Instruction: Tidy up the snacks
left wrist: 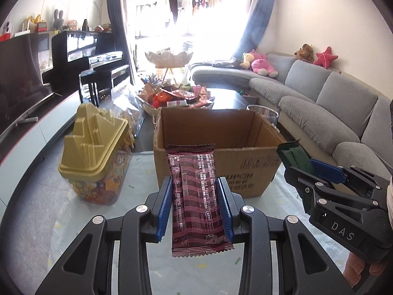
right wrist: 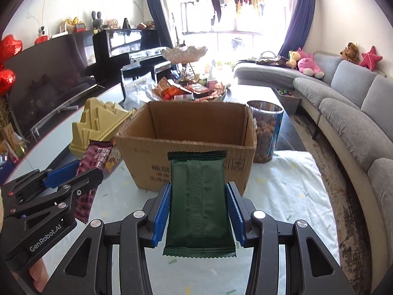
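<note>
My left gripper (left wrist: 195, 184) is shut on a maroon snack packet (left wrist: 196, 196), held lengthwise between its blue pads above the table. My right gripper (right wrist: 199, 189) is shut on a dark green snack packet (right wrist: 199, 204) in the same way. Both point toward an open cardboard box (left wrist: 221, 132) (right wrist: 186, 132) just ahead, whose inside looks bare as far as I see. In the left wrist view the right gripper (left wrist: 304, 164) shows at the right with the green packet (left wrist: 293, 156). In the right wrist view the left gripper (right wrist: 78, 169) shows at the left with the maroon packet (right wrist: 94, 159).
A clear jar with a gold lid (left wrist: 95, 145) (right wrist: 98, 123) stands left of the box. A metal-rimmed tub of brown snacks (right wrist: 266, 132) stands to its right. Behind the box lies a tray piled with snacks (left wrist: 176, 98) (right wrist: 189, 91). A grey sofa (left wrist: 331, 103) runs along the right.
</note>
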Available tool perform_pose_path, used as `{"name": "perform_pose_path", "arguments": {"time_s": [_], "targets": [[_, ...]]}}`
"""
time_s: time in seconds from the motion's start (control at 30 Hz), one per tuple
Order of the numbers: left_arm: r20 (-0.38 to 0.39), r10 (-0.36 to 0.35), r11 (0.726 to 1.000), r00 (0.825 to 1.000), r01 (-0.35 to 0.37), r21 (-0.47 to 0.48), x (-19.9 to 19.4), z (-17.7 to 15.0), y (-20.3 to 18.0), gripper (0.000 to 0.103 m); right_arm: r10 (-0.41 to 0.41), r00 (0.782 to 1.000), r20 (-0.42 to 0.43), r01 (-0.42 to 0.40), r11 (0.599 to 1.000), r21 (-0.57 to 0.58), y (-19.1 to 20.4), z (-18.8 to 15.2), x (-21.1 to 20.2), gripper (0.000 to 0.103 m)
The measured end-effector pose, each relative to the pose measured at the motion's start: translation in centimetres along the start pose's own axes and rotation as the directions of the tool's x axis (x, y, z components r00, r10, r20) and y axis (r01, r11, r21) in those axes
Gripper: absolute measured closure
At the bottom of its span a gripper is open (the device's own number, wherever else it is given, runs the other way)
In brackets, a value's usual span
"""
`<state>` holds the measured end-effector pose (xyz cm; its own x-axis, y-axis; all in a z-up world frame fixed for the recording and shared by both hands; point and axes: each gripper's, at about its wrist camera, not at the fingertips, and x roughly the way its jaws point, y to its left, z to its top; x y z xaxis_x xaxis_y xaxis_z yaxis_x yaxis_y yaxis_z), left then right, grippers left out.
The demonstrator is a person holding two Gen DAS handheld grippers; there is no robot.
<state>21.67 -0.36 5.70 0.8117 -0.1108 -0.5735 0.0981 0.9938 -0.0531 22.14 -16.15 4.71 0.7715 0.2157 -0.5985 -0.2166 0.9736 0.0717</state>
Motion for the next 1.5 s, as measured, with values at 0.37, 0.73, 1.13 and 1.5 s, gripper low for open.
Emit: {"name": "perform_pose_path", "arguments": {"time_s": [0.37, 0.73, 1.13, 1.5], "targets": [[-0.009, -0.030, 1.000, 1.000, 0.030, -0.009, 1.8, 5.3, 0.9, 0.067, 0.007, 0.999, 0.047, -0.006, 1.000, -0.009, -0.3, 5.8, 0.3, 0.058], [-0.075, -0.043, 0.999, 0.996, 0.043, -0.001, 6.0, 8.9, 0.9, 0.067, 0.006, 1.000, -0.003, -0.006, 1.000, -0.009, -1.2, 9.7, 3.6, 0.058], [-0.149, -0.029, 0.999, 0.988, 0.031, 0.011, 10.8, 10.4, 1.2, 0.066, -0.007, 0.997, -0.081, 0.007, 1.000, -0.003, -2.3, 11.2, 8.0, 0.058], [-0.163, 0.039, 0.999, 0.986, -0.036, 0.020, 10.9, 9.8, 1.6, 0.045, -0.058, 0.990, -0.127, 0.062, 0.998, 0.031, -3.0, 10.9, 9.5, 0.042]]}}
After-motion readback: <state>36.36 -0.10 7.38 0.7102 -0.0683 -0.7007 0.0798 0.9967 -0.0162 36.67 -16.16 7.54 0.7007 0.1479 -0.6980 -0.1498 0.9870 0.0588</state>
